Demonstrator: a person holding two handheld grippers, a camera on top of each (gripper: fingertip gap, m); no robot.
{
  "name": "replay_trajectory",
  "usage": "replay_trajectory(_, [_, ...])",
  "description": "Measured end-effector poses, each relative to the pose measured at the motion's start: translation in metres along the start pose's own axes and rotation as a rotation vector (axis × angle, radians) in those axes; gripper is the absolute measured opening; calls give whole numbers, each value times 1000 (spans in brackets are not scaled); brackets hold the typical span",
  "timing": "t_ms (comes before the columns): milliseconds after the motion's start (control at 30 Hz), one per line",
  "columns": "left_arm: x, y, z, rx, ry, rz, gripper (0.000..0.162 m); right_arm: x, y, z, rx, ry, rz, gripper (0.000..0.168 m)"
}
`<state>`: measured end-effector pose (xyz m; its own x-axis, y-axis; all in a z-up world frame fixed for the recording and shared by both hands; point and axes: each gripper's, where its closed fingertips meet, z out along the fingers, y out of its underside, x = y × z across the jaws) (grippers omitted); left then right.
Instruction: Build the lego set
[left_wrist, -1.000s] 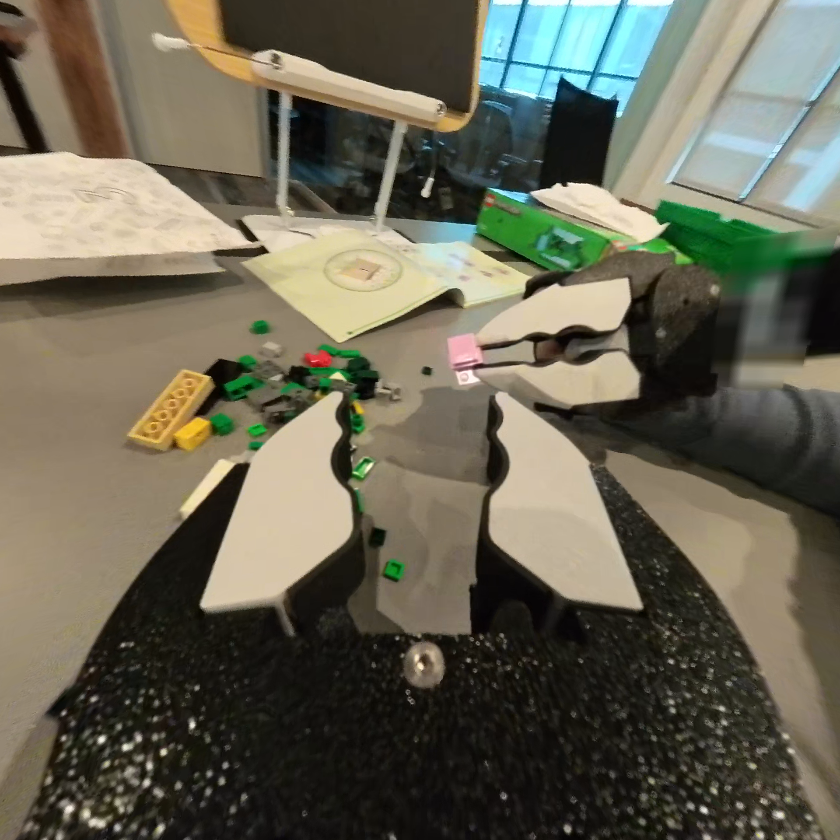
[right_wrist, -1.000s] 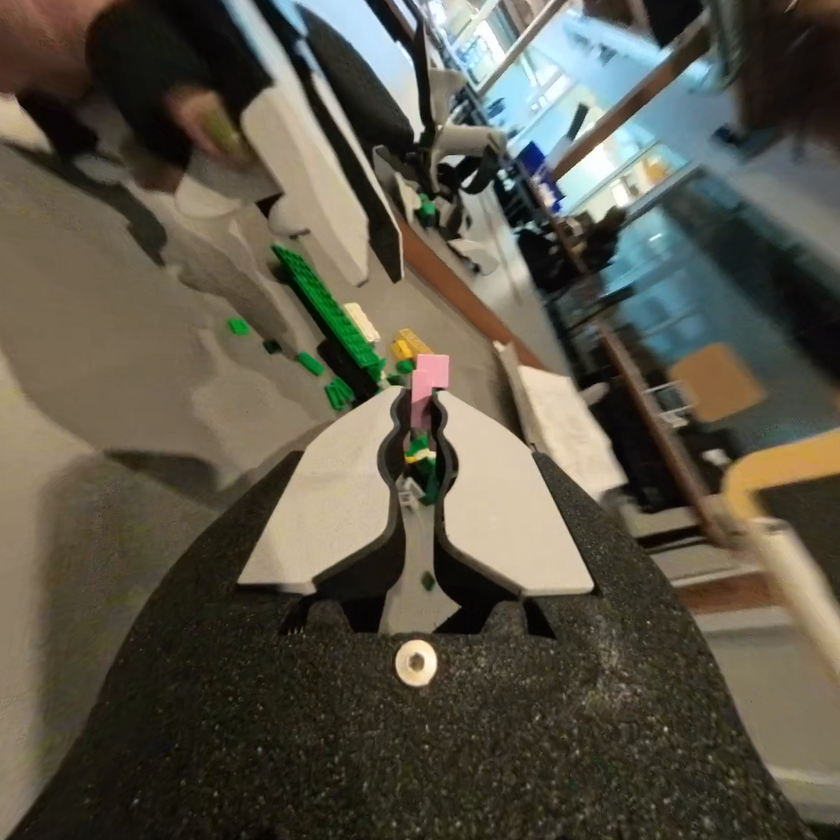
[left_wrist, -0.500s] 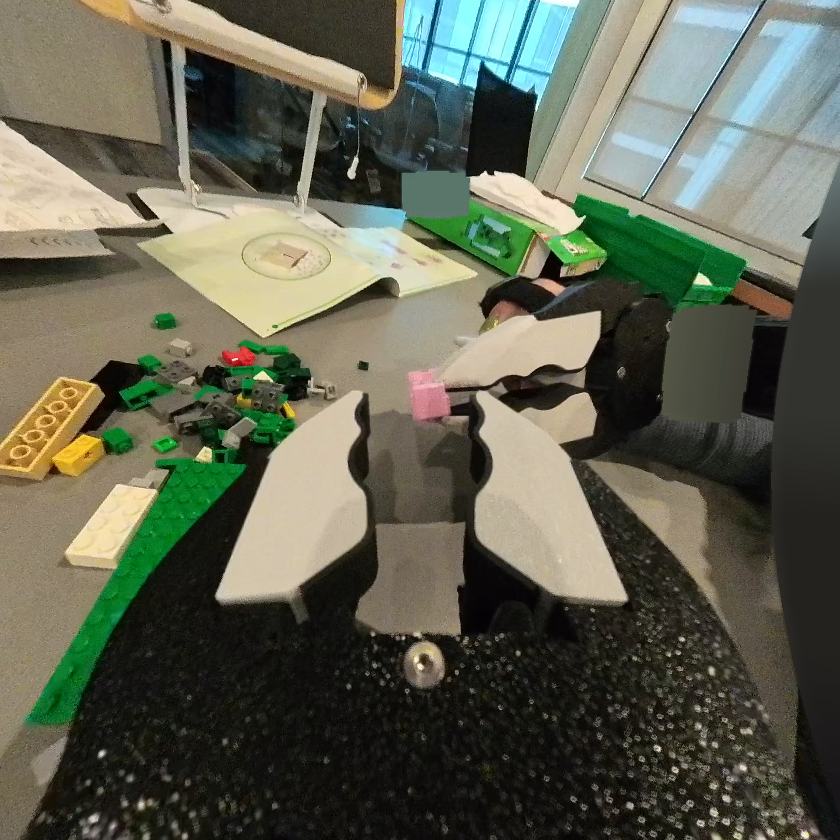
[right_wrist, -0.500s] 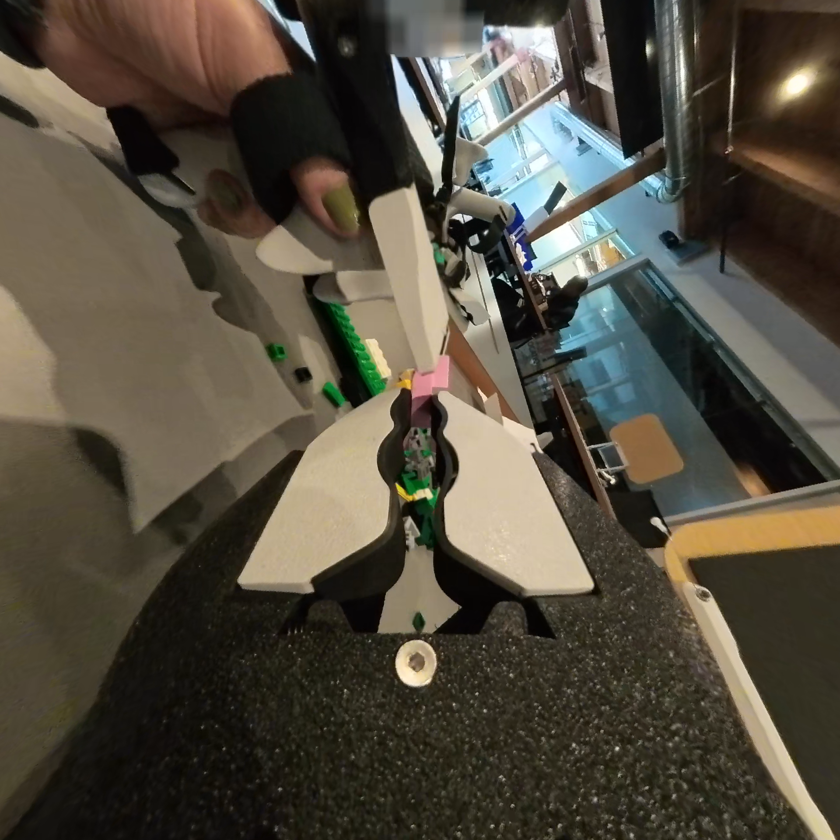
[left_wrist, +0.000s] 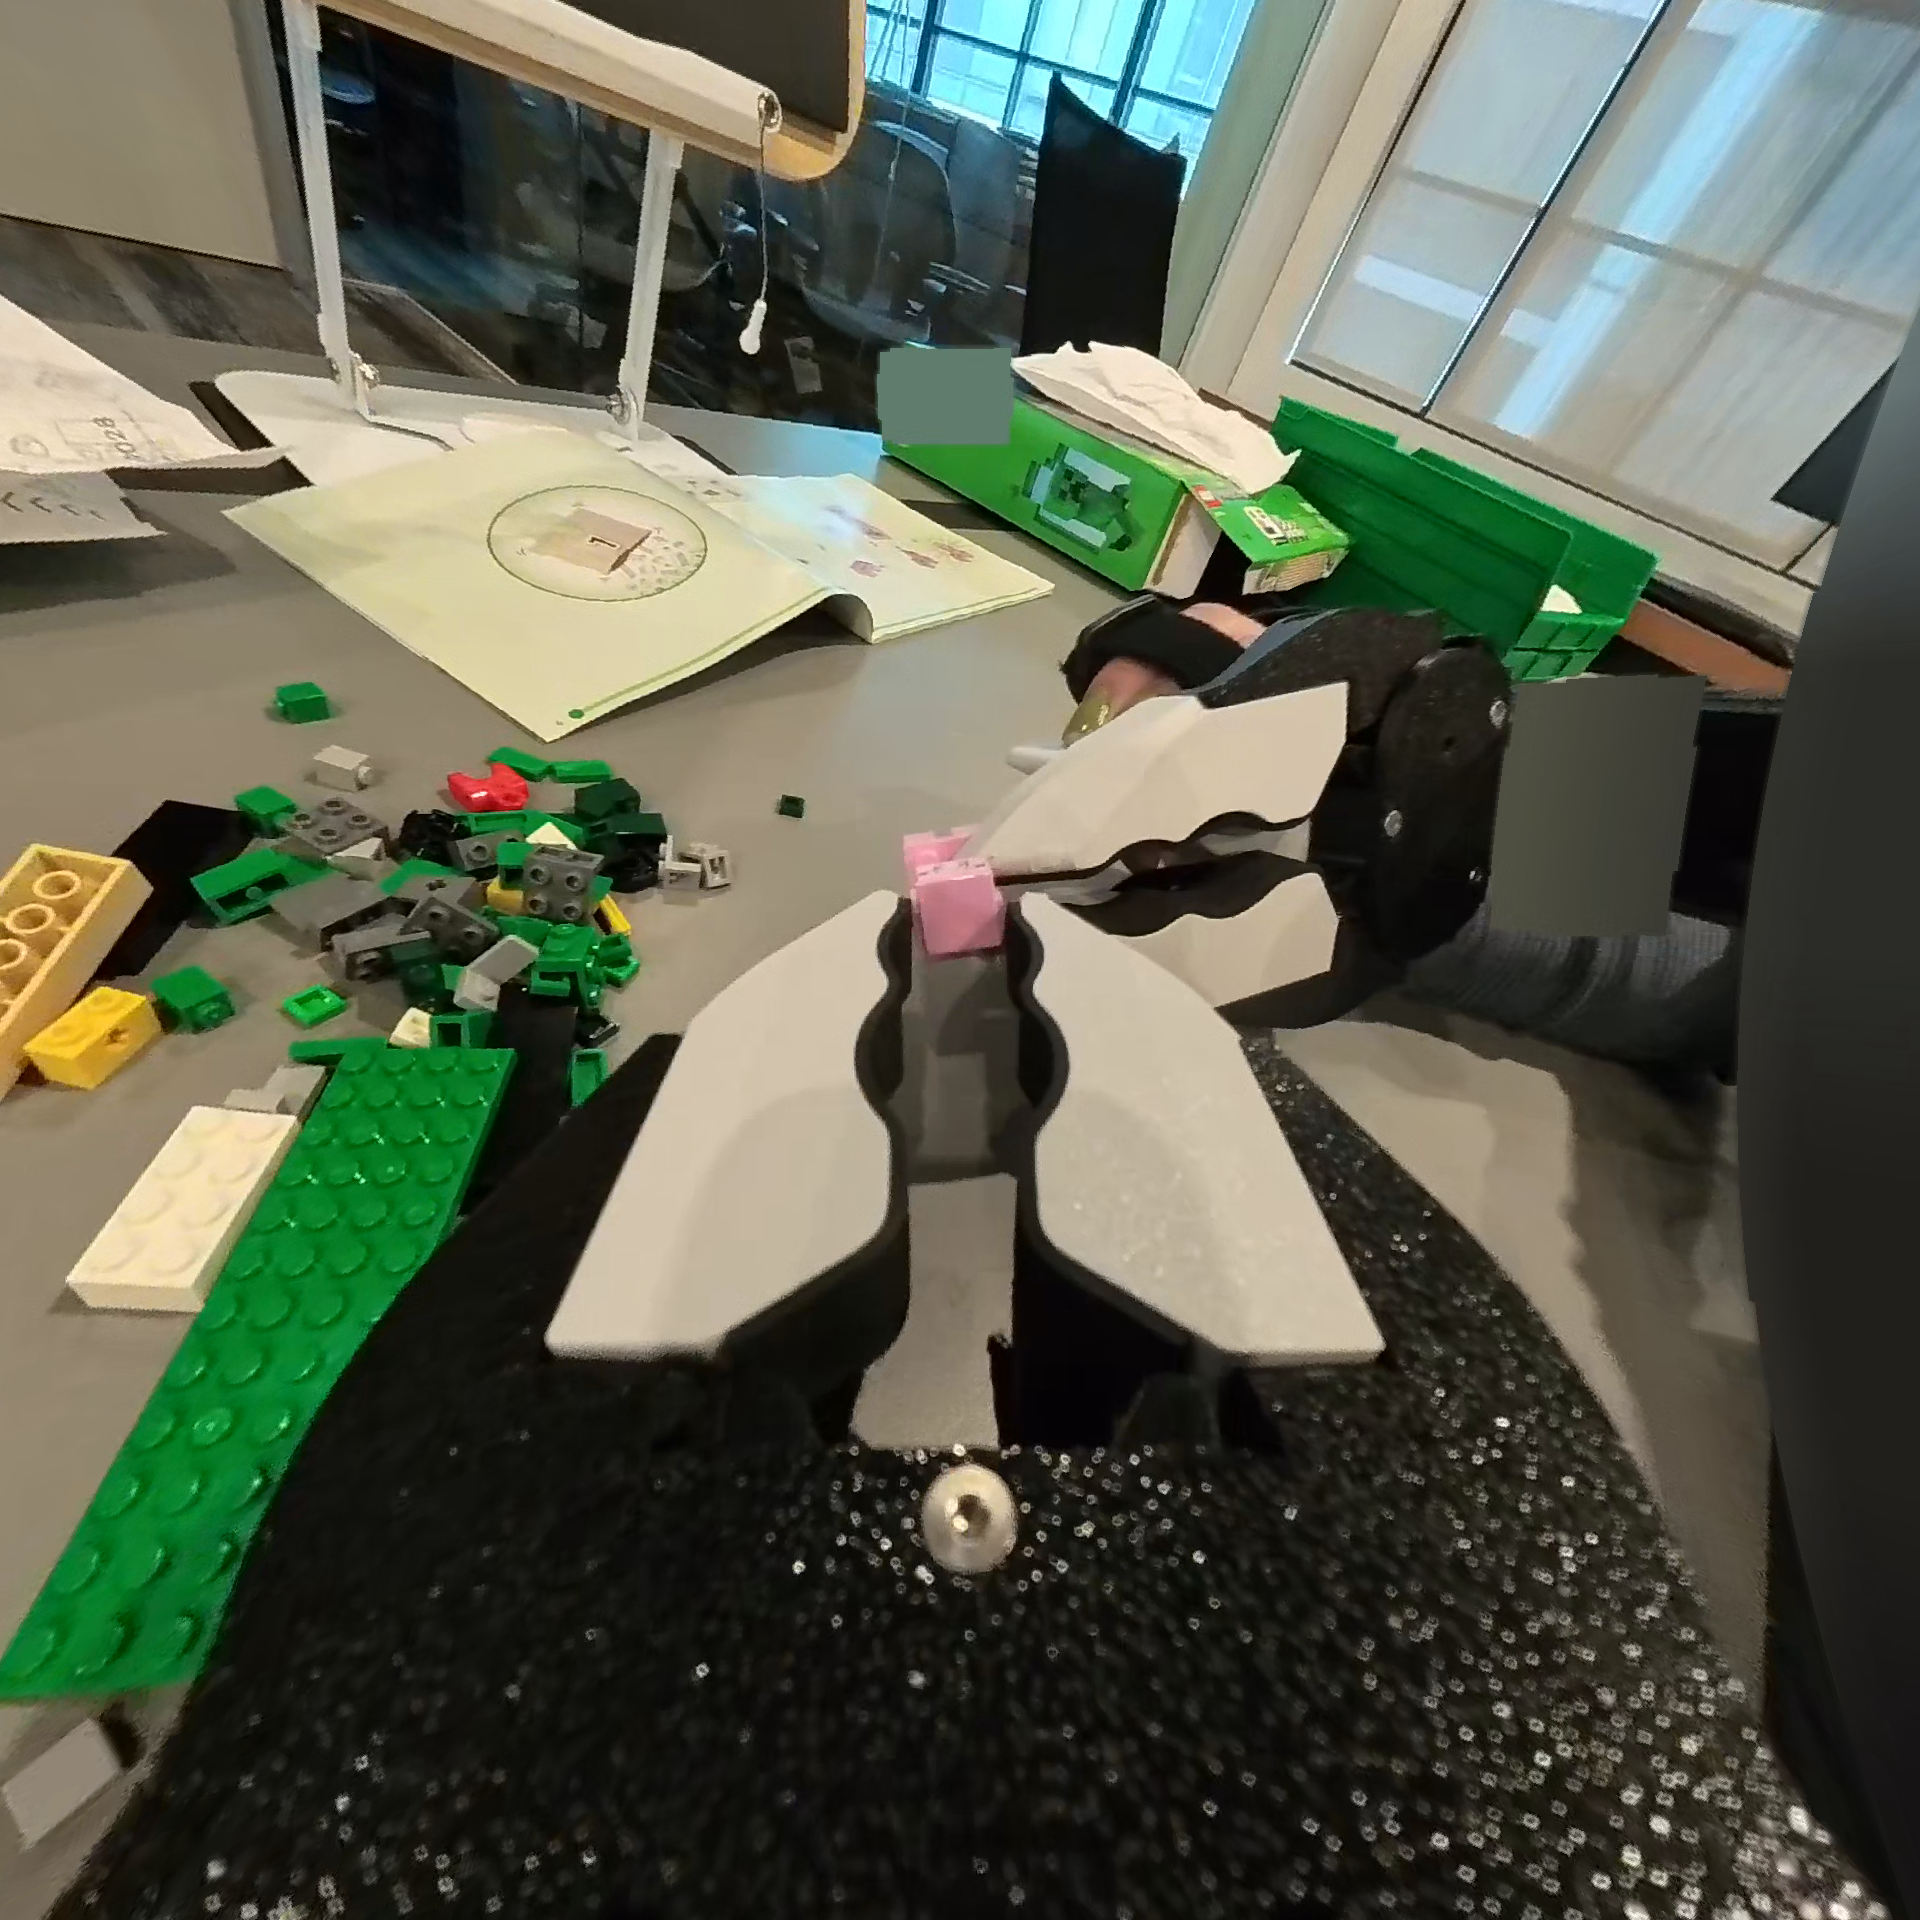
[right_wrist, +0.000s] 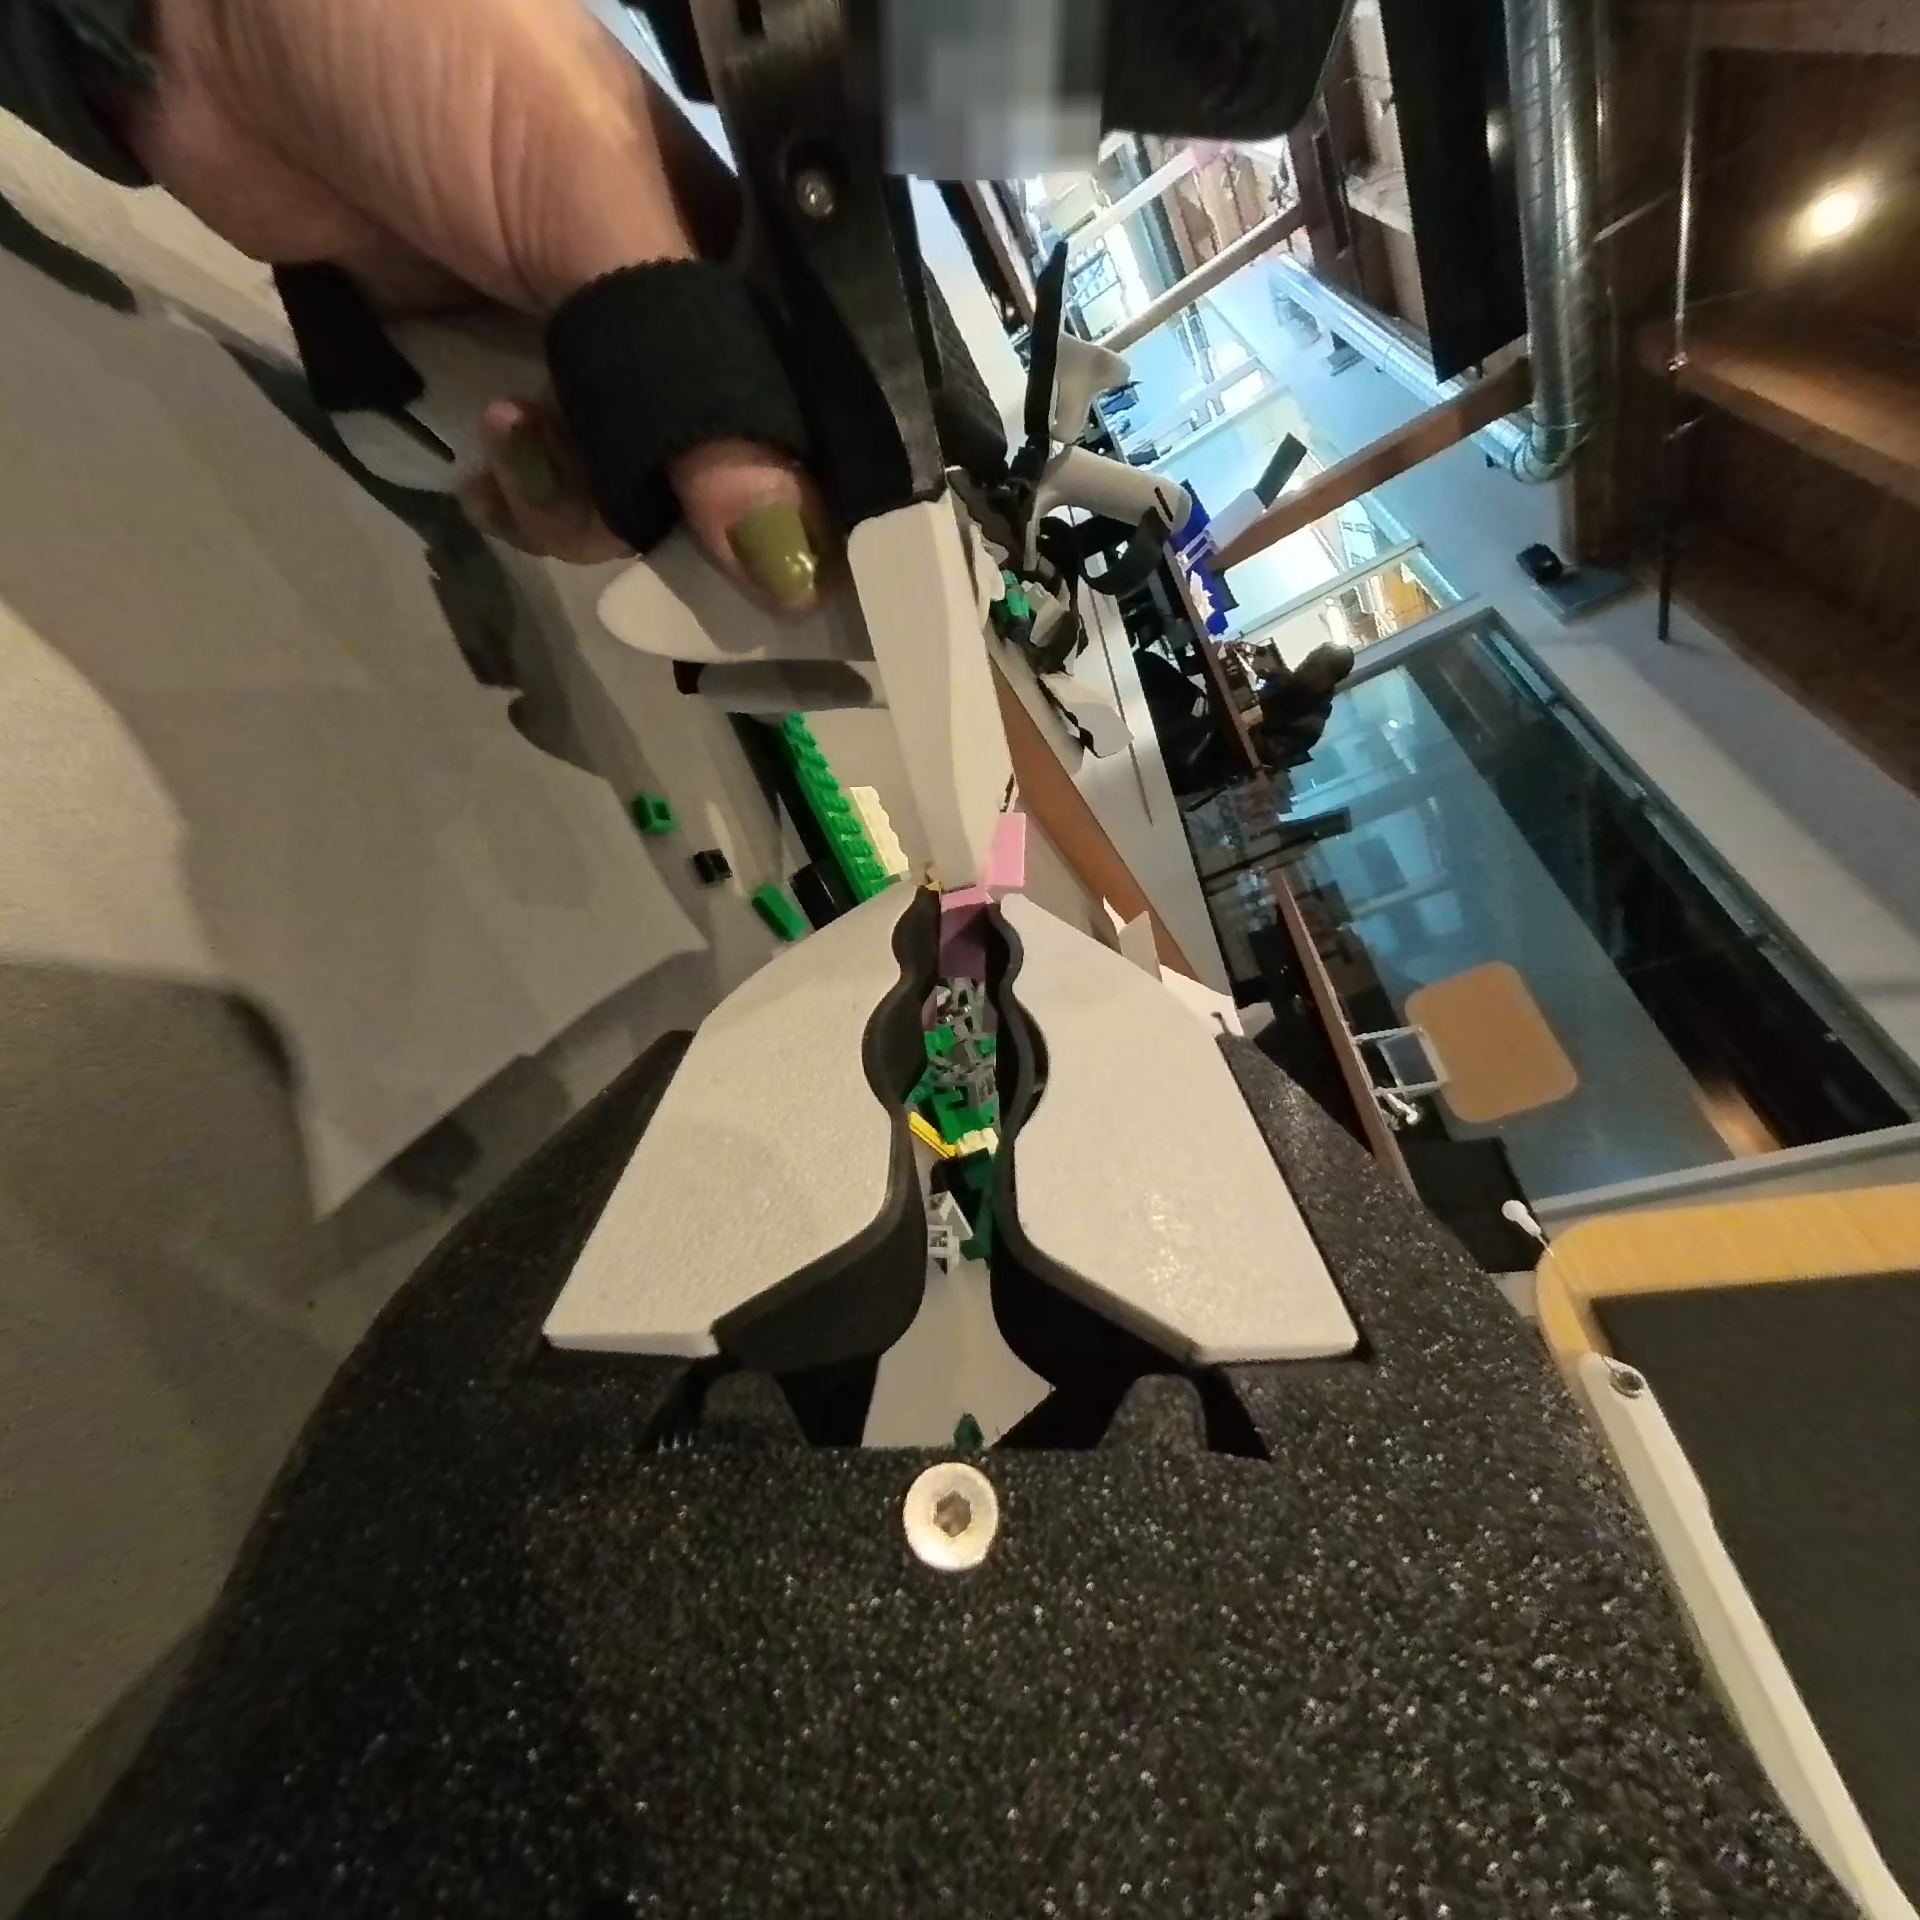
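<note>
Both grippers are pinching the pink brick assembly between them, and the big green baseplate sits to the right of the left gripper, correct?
Not quite. The green baseplate lies to the left of the left gripper, as the left wrist view shows. The rest holds: the left gripper and the right gripper both close on the pink brick assembly between them.

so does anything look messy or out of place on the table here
Mostly ordinary build clutter. Loose bricks lie scattered in a heap, not sorted. The set's green box lies on its side, end flap open, with crumpled white paper on top. Nothing looks damaged.
</note>
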<state>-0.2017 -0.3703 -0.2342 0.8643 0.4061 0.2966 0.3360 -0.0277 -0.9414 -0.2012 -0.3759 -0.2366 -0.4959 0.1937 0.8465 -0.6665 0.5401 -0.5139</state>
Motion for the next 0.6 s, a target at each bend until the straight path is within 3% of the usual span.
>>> replay_trajectory(333, [-7,1,-2,-8,-48,15,16,-1,6,-5,-12,-24,120,29])
replay_trajectory(600, [-10,5,-1,-34,-69,30,16,20,29,-37,-24,21,400,34])
